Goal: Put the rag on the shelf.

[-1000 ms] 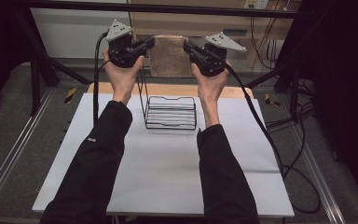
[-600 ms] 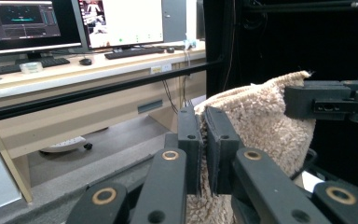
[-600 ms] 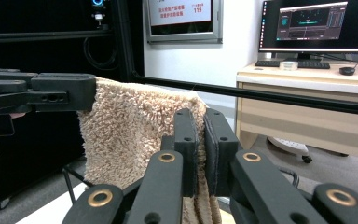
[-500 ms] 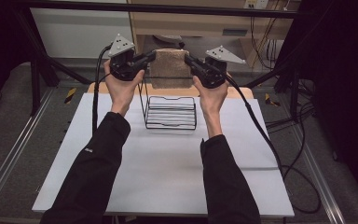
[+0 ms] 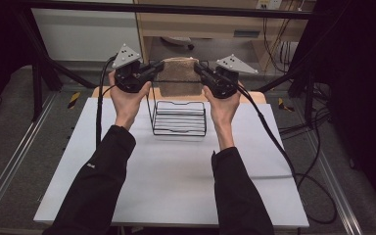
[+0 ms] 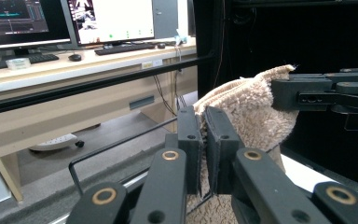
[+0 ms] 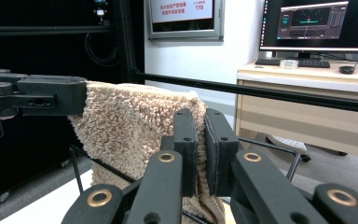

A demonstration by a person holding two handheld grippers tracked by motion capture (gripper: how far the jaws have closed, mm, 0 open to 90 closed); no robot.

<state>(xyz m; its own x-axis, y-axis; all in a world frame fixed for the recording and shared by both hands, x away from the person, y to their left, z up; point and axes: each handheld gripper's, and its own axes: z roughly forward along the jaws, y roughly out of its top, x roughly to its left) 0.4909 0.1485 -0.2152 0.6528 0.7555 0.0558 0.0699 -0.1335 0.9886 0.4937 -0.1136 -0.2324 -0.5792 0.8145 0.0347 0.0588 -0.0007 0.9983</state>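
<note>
Both tongs are coming down together, carrying a beige fleecy towel [image 5: 177, 77] stretched between them. Compared with a second ago, the cloth is hanging lower and nearer the black wire rack [image 5: 178, 117] on the white worktop [image 5: 176, 171]. The left tongs [image 5: 154, 68] are clamped tight on the towel's left top corner, and the right tongs [image 5: 199, 69] are pinching the opposite corner. The towel is hanging above and slightly behind the rack's far rail, its lower edge dropping behind the wires. Judging by the descent, draping it over the rack is getting close
</note>
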